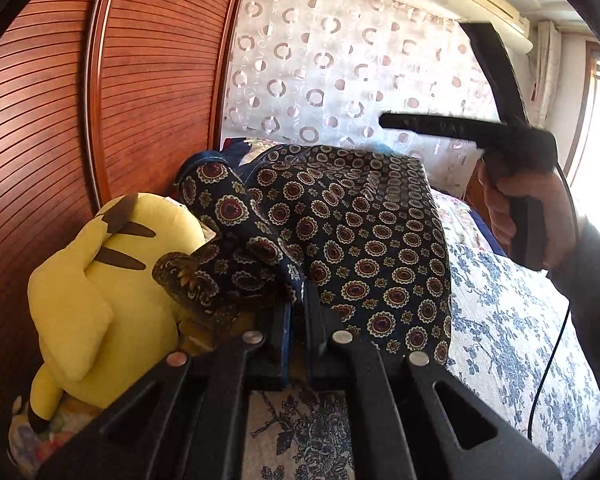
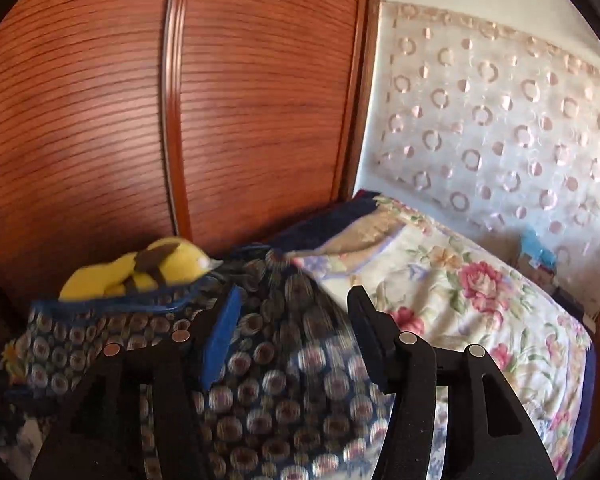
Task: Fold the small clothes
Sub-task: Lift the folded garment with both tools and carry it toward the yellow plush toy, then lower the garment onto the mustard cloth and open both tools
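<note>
Seemingly garment [image 1: 364, 240] pinched in left hand-held gripper [image 1: 298, 300].

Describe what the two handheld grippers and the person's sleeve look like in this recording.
Both grippers are matte black plastic with round silver rivets at the linkage joints. The right gripper has a blue pad on one finger. Its pistol handle trails a thin black cable. The sleeve is dark grey.

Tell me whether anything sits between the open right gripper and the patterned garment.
Nothing visible does. The right gripper is open with the patterned garment directly below and between its fingers, pads apart from the cloth. The left gripper is shut on the garment's edge. The yellow plush toy lies behind, off to the side.
</note>
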Action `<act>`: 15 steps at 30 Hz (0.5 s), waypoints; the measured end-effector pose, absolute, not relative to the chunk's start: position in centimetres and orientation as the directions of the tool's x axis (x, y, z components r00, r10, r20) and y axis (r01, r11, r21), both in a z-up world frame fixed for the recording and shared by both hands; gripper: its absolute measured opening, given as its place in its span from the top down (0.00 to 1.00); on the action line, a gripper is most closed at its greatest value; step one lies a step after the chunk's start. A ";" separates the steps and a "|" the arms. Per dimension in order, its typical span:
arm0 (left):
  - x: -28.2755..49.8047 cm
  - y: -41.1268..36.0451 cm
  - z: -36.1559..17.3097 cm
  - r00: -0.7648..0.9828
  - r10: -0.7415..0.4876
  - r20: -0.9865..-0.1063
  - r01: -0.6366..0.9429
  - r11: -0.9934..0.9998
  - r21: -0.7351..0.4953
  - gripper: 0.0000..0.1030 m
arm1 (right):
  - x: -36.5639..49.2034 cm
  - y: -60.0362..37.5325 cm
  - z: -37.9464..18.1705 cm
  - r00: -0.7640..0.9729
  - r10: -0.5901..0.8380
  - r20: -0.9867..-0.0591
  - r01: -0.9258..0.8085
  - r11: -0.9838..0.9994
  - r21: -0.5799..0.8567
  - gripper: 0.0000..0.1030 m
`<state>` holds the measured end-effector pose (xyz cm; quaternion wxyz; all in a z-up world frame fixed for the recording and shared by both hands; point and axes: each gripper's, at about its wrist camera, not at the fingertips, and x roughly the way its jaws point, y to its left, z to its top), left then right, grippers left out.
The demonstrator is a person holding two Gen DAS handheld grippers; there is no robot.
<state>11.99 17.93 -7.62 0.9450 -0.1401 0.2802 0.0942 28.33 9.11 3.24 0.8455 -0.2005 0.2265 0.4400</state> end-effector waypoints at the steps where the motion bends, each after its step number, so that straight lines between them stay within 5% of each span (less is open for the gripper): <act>1: 12.0 18.0 -7.6 0.825 0.100 -0.557 -0.259 0.942 -0.214 0.97 | 28.2 8.7 2.9 0.516 0.646 -0.562 -0.830 0.539 -0.142 0.45; 11: 11.9 17.9 -6.5 0.809 0.128 -0.573 -0.267 0.950 -0.164 0.87 | 28.0 9.0 -3.5 0.423 0.600 -0.679 -0.849 0.525 -0.065 0.44; 15: 11.2 17.4 -5.9 0.809 0.154 -0.567 -0.266 0.957 -0.119 0.64 | 27.4 8.5 -3.6 0.446 0.602 -0.662 -0.831 0.553 -0.056 0.44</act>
